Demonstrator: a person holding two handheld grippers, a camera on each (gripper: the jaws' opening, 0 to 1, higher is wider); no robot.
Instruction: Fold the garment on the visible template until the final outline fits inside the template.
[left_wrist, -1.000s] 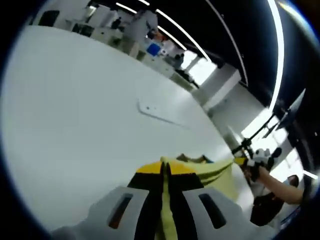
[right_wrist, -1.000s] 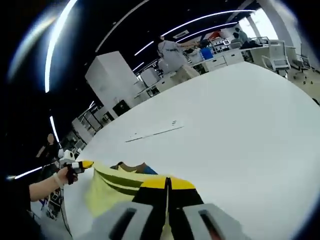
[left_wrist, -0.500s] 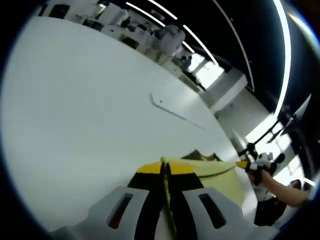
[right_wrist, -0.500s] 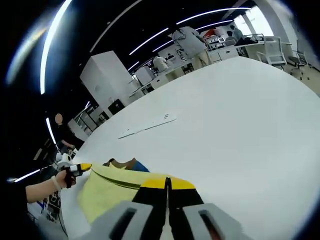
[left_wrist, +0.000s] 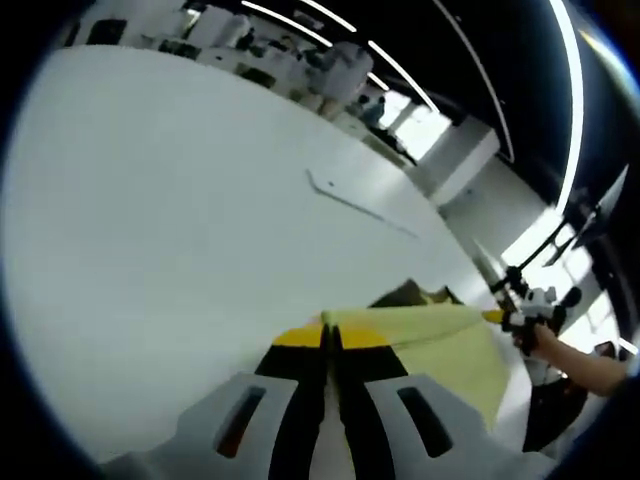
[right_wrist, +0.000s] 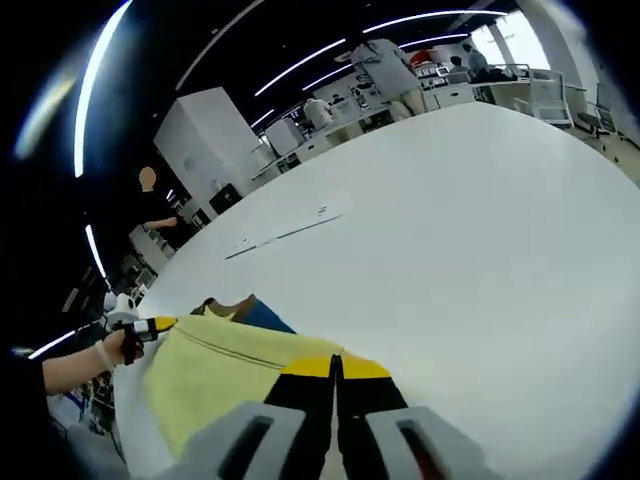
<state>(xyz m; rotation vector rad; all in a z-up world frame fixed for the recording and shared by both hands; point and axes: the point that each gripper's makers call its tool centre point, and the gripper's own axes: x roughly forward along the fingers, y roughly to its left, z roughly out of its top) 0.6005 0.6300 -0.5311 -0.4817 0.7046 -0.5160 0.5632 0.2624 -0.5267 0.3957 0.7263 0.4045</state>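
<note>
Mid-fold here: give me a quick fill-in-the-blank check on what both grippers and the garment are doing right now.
1. The garment held between the grippers is mainly ____ in colour.
2. The left gripper has its jaws ____ on the garment's edge.
3. The right gripper appears in the left gripper view, held by a person's ____.
4. The table is ____ in colour.

Missing words: yellow; shut; hand; white

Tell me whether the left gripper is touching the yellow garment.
Touching: in the left gripper view, the left gripper has its jaws shut on the yellow garment's edge.
</note>
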